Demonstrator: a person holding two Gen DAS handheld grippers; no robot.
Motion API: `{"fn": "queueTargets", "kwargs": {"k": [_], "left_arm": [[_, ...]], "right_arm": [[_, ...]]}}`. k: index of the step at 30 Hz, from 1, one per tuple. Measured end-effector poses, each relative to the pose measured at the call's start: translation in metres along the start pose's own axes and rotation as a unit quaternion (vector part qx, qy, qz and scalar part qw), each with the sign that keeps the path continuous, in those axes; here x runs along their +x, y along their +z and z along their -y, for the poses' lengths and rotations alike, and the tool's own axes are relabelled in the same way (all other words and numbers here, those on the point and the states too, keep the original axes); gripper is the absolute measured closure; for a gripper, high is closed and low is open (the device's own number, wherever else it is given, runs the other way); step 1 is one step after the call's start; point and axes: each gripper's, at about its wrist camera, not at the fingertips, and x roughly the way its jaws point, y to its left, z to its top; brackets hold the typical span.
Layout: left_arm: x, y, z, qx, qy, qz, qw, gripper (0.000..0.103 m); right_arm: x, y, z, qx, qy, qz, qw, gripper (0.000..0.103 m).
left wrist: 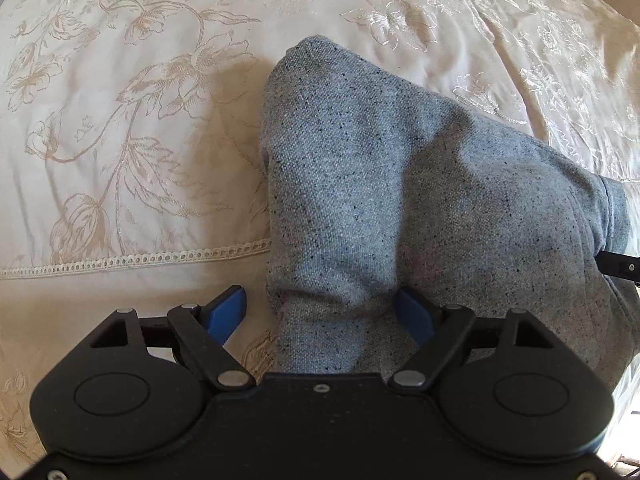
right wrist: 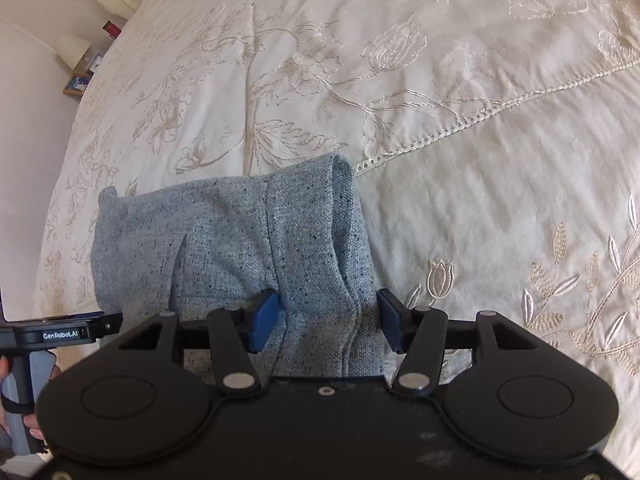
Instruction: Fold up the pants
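On bedspread (left wrist: 120, 80), folded pants (left wrist: 400, 200), claws (left wrist: 320, 320) wide.

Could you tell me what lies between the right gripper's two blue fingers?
A bunched fold of the grey pants lies between the right gripper's fingers, shown in the right wrist view.

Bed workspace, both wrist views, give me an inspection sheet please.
Surface: cream embroidered floral bedspread with a lace seam.
Job's things: speckled grey-blue woven pants, bunched, partly folded, lying on the bedspread.
Clutter: nothing seen on the bed.
Grippers: left gripper and right gripper, jaws open, pants fabric between both.
Cables: nothing seen.
Surroundings: white lamp and small picture frame on a bedside table; a hand holds the left gripper's handle.
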Motion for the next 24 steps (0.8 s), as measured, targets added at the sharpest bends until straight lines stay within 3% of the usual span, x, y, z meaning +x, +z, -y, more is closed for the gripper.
{"fn": "queueTargets", "kwargs": {"k": [3, 4, 5, 7, 8, 10, 12, 17, 24], "left_arm": [[0.0, 0.0, -0.002, -0.018, -0.014, 0.001, 0.9997, 0.025], [-0.001, 0.0, -0.003, -0.018, -0.026, 0.001, 0.9995, 0.038], [-0.004, 0.0, -0.003, -0.022, -0.041, 0.002, 0.9989, 0.044], [-0.013, -0.003, 0.0, -0.036, -0.041, 0.01, 0.9985, 0.066], [-0.018, -0.004, 0.004, -0.036, -0.034, 0.016, 0.9986, 0.074], [-0.03, -0.008, 0.014, -0.026, -0.011, 0.034, 0.999, 0.081], [-0.044, -0.012, 0.023, -0.018, 0.002, 0.055, 0.9983, 0.083], [-0.084, -0.016, 0.021, -0.038, 0.004, 0.1, 0.9943, 0.086], [-0.138, -0.009, -0.034, -0.085, 0.046, 0.152, 0.9837, 0.086]], "right_arm": [[-0.004, -0.008, 0.009, 0.006, 0.017, 0.016, 1.0, 0.043], [-0.005, -0.01, 0.01, 0.011, 0.019, 0.018, 1.0, 0.043], [-0.005, -0.01, 0.011, 0.022, 0.021, 0.011, 0.999, 0.043], [-0.004, -0.005, 0.011, 0.056, 0.024, -0.018, 0.998, 0.043], [-0.006, -0.004, 0.005, 0.052, 0.017, -0.017, 0.998, 0.048], [-0.011, -0.003, -0.014, 0.008, -0.008, -0.011, 1.0, 0.064], [-0.022, -0.006, -0.036, -0.041, -0.037, -0.001, 0.998, 0.076], [-0.055, -0.01, -0.084, -0.121, -0.061, 0.031, 0.99, 0.08], [-0.07, 0.01, -0.16, -0.191, -0.019, 0.052, 0.98, 0.081]]}}
